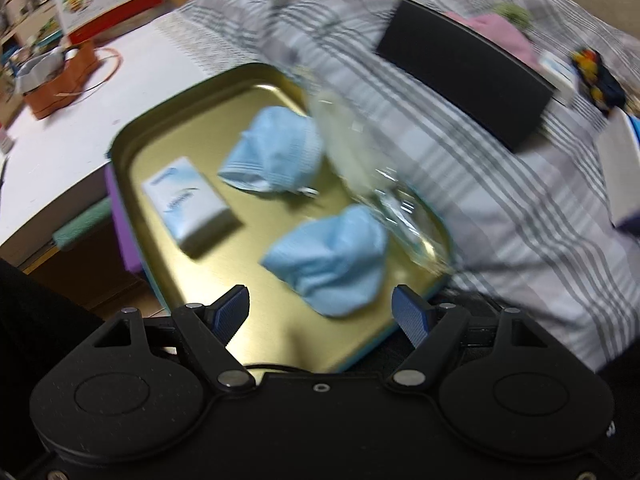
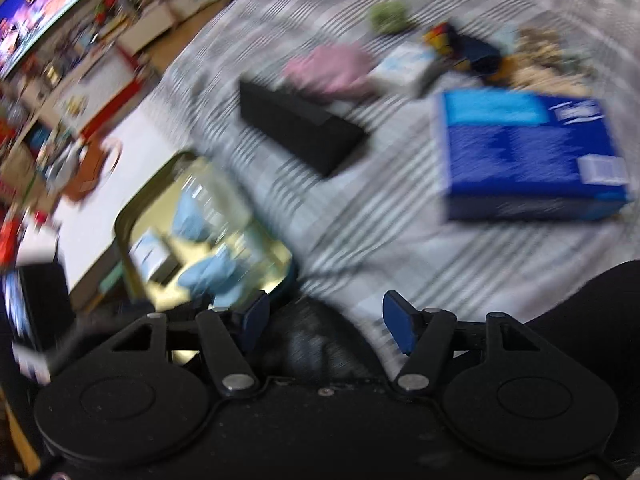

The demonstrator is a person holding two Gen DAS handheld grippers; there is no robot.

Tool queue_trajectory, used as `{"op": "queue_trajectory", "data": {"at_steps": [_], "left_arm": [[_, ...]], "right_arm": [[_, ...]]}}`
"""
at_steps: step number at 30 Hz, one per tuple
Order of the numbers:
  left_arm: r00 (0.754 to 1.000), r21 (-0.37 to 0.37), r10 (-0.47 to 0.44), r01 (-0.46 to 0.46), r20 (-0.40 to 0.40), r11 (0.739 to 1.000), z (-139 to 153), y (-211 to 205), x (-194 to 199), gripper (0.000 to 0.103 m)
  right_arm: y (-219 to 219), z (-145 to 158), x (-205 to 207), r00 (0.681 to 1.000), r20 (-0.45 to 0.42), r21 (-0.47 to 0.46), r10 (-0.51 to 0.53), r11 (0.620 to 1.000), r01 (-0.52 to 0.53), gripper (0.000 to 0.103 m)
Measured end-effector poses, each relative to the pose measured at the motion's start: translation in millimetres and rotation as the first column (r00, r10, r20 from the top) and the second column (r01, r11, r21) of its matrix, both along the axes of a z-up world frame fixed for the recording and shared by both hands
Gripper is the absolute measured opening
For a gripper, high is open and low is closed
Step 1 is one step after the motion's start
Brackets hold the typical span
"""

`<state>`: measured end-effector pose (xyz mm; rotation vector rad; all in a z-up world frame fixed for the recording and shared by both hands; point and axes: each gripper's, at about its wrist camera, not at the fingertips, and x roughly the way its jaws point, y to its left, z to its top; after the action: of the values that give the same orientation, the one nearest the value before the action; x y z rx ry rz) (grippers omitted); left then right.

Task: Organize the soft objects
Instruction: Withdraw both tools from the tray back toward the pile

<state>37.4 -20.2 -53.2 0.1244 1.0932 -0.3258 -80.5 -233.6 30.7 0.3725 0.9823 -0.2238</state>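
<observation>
Striped bedding (image 1: 500,184) holds your gold tray (image 1: 132,148), with two blue cloths (image 1: 328,260) and a tissue pack (image 1: 188,204) already inside. Both your left gripper (image 1: 322,312) and right gripper (image 2: 322,320) hang spread and empty — you look between picks. Next, likely reach for the pink cloth (image 2: 332,68) beyond the black box (image 2: 300,132).

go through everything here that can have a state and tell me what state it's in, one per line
Left gripper: open, empty.
Right gripper: open, empty.
Gold metal tray: lidless, holding items.
Two light-blue soft cloth bundles: crumpled, in the tray.
Small white-and-blue tissue pack: closed, flat in the tray.
Blue cardboard box: closed, on the striped bedding.
</observation>
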Motion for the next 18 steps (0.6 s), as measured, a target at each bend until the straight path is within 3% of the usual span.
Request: {"op": "queue_trajectory", "data": {"at_steps": [5,10,13,18], "left_arm": [[0.997,-0.016,-0.064,0.065,0.043,0.998,4,-13,-14,0.079],[0.989,-0.011,-0.131,0.132,0.073,0.991,5,-30,-23,0.080],[0.981,-0.010,-0.176,0.177,0.085,0.984,5,-40,-30,0.080],[0.969,0.015,-0.231,0.231,0.088,0.973,8,-55,-37,0.080]], "right_arm": [[-63,22,-11,0.981,0.093,-0.040,-0.173,0.983,0.177,0.069],[-135,34,-3,0.926,0.154,-0.072,-0.344,0.931,0.357,0.075],[-176,29,15,0.908,0.138,-0.076,-0.396,0.910,0.409,0.075],[-220,16,51,0.904,0.090,-0.031,-0.417,0.906,0.421,0.077]]}}
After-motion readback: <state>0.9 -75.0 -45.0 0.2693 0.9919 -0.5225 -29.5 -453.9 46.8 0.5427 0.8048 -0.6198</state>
